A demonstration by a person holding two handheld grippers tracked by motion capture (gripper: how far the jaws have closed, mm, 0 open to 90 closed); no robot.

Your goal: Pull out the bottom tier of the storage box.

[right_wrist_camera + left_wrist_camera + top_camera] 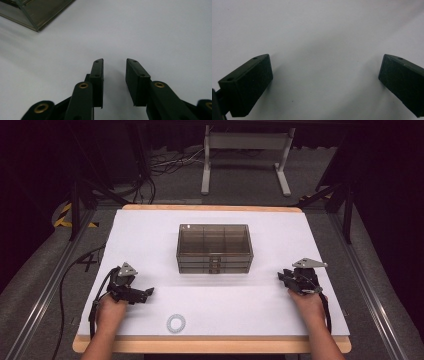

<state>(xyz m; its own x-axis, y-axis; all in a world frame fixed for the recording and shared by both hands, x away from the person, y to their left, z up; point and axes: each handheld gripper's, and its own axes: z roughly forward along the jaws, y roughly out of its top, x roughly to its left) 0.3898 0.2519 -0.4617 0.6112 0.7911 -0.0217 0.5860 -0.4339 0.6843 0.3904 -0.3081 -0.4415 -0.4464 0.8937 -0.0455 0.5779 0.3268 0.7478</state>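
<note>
Resting both empty on table [150, 227], left gripper [148, 292] jaws wide, right gripper [281, 276] gapped narrower, flanking drawer box [214, 248], ring [176, 323] likely next pickup.

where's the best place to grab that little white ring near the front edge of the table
Probably across its band, from straight above. The ring lies flat on the table, so no side stands up to pinch; one jaw inside the hole, one outside. The left gripper is nearer.
</note>
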